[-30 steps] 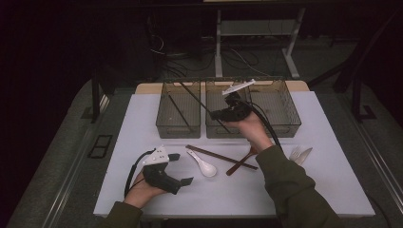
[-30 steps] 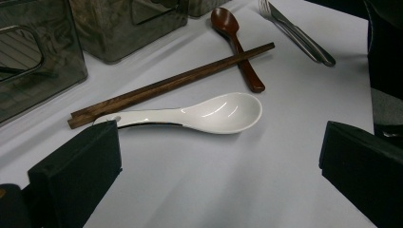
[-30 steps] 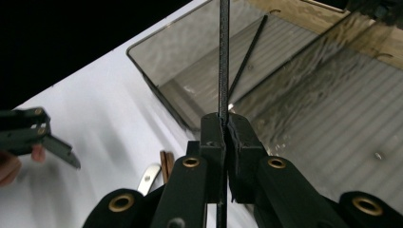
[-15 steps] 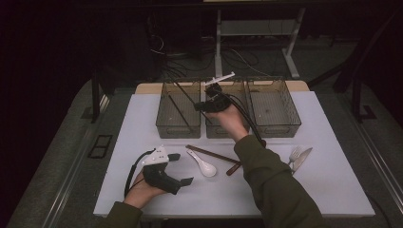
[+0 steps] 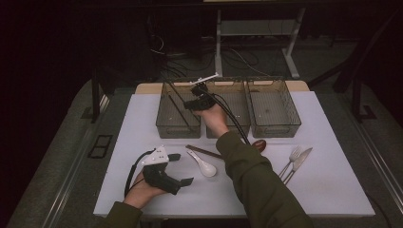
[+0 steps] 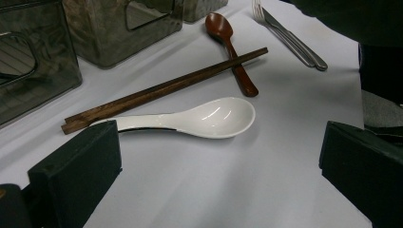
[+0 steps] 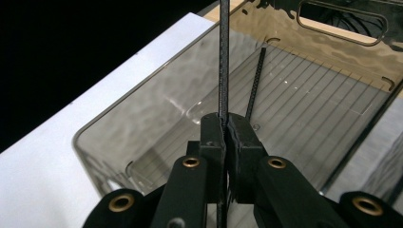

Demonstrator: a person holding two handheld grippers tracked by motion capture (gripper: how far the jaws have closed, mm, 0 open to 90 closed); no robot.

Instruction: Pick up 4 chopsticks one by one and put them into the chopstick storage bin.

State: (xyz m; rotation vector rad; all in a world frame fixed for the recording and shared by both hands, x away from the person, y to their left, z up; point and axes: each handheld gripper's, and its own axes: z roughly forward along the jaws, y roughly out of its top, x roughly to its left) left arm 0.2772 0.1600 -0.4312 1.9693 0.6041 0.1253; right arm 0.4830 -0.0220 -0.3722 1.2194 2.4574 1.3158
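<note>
My right gripper is shut on a thin black chopstick, which stands up between the pads. In the high view the right gripper hangs over the leftmost clear bin. A second black chopstick lies on that bin's floor. My left gripper rests open on the white mat near the front edge, with nothing between its jaws. Just beyond the left gripper lies a white ceramic spoon, with a pair of brown chopsticks behind it.
Two more clear bins stand in a row to the right of the first. A brown wooden spoon lies under the right sleeve. A fork and knife lie together at the right of the mat.
The right hand has carried the black chopstick leftward, from above the middle bin to above the leftmost bin. The left hand has stayed put.
</note>
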